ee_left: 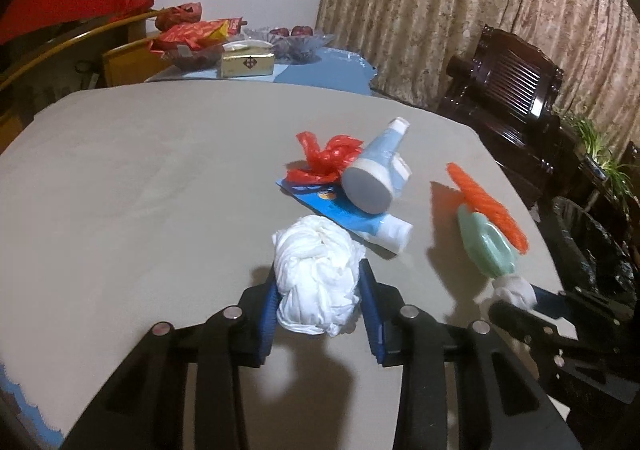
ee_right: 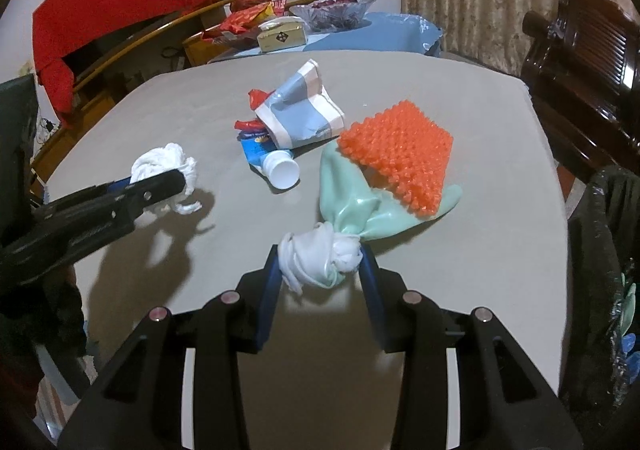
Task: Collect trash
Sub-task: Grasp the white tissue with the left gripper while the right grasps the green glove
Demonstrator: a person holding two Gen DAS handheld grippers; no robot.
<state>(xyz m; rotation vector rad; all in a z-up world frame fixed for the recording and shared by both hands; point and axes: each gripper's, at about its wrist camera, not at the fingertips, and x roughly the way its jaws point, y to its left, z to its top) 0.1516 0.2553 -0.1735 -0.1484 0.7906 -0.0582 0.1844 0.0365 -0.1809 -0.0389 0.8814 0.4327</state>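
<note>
Black bin bag [ee_right: 600, 250], blue scraps inside, beside table [ee_right: 500, 210]

right gripper [ee_right: 322, 262]: clamps the white-and-mint bundle [ee_right: 320, 260]
left gripper [ee_right: 160, 182]: grips white wad [ee_right: 166, 162]

Both wrist views close, angled down over grey table [ee_left: 140, 178]; each catches other claw, shared central litter.

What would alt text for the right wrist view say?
The right gripper pinches a mint-green glove's white knotted end above a grey table. The left gripper holds a white wad; other trash lies behind.
</note>
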